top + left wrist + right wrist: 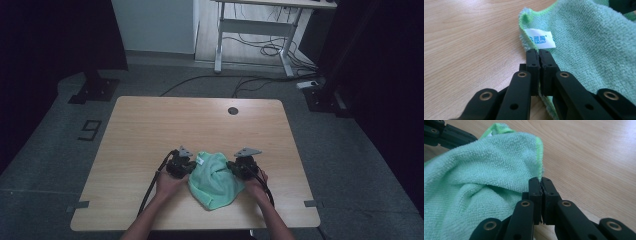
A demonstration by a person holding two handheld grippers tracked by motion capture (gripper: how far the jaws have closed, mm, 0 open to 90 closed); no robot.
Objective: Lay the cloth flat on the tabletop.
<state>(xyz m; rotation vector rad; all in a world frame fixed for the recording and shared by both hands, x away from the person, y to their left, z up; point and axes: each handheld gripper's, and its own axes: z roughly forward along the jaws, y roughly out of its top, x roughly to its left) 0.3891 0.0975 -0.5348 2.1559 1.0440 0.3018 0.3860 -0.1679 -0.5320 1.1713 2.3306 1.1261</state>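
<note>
A mint-green microfibre cloth (pixel 215 178) lies bunched on the near middle of the wooden table (pixel 150 130). My left gripper (pixel 186 166) is at the cloth's left edge. In the left gripper view its jaws are pressed together on the cloth's (pixel 586 42) hem, just below a white label (pixel 540 40) with blue print. My right gripper (pixel 238 167) is at the cloth's right edge. In the right gripper view its jaws are pinched on the green-stitched border of the cloth (pixel 474 182), which rises in folds to the left. The left gripper (pixel 446 135) shows at the top left of that view.
A round cable grommet (pixel 233 110) sits near the table's far edge. Beyond the table stand a white desk frame (pixel 260 30) with loose cables on the floor and dark stands at both sides. The table's far half is bare wood.
</note>
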